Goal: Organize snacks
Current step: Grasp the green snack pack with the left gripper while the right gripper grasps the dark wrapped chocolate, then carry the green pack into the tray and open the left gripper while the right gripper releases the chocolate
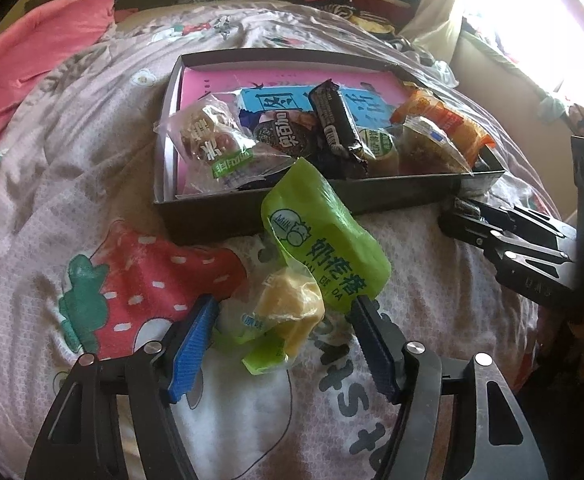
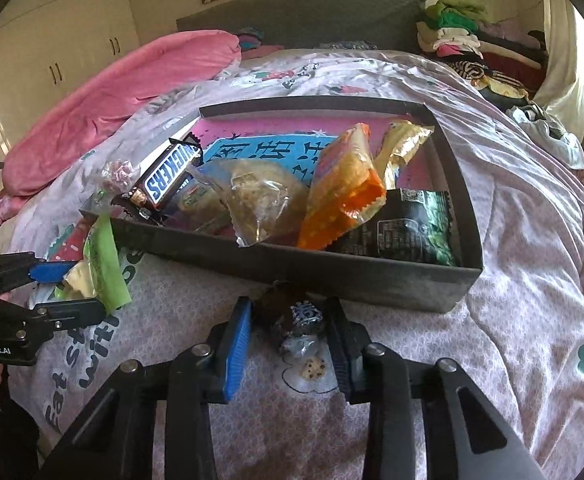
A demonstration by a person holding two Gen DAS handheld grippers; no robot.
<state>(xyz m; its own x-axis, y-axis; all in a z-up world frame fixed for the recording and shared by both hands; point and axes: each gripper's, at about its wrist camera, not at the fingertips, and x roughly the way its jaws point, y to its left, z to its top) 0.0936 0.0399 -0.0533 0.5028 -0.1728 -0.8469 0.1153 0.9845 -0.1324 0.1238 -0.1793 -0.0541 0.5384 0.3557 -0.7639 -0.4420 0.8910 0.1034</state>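
Observation:
A dark shallow box (image 1: 292, 216) (image 2: 372, 280) sits on the bed and holds several snacks: a Snickers bar (image 2: 172, 176), an orange packet (image 2: 344, 192), a dark green packet (image 2: 412, 228). In front of the box, a green milk-snack packet (image 1: 324, 236) leans on its wall with a yellow wrapped snack (image 1: 288, 304) below. Both lie between the blue pads of my left gripper (image 1: 284, 306) (image 2: 64, 288); only the right pad touches. My right gripper (image 2: 290, 320) (image 1: 458, 216) is closed around a small dark cookie packet (image 2: 292, 316) on the quilt.
The bedspread (image 1: 152, 280) has strawberry prints and lettering. A pink quilt (image 2: 112, 96) lies at the far left, a pile of folded clothes (image 2: 460, 36) at the far right by the bright window. White wardrobes (image 2: 52, 60) stand behind.

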